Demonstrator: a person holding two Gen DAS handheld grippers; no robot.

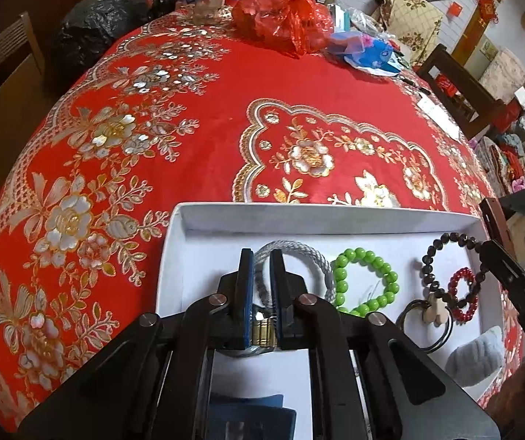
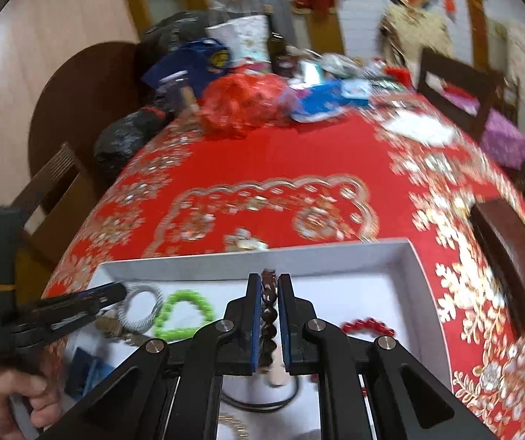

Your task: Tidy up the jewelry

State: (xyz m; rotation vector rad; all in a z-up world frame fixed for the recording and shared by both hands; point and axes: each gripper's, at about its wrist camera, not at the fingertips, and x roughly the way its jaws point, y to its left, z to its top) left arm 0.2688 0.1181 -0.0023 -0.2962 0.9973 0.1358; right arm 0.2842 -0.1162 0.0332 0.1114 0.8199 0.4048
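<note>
so both of my grippers hang over the white tray [image 1: 203, 220], and everything turns on what sits between each pair of jaws. my left gripper [image 1: 261, 286] is nearly closed on the silver rope bangle [image 1: 323, 262] at the tray's left end, just left of the green bead bracelet [image 1: 365, 282]. my right gripper [image 2: 269, 311] pinches the dark bead bracelet [image 2: 268, 326] – its strand runs lengthwise between the pads, pointing to the tray's far wall. the red bead bracelet [image 2: 367, 326] lies just right of it.
</note>
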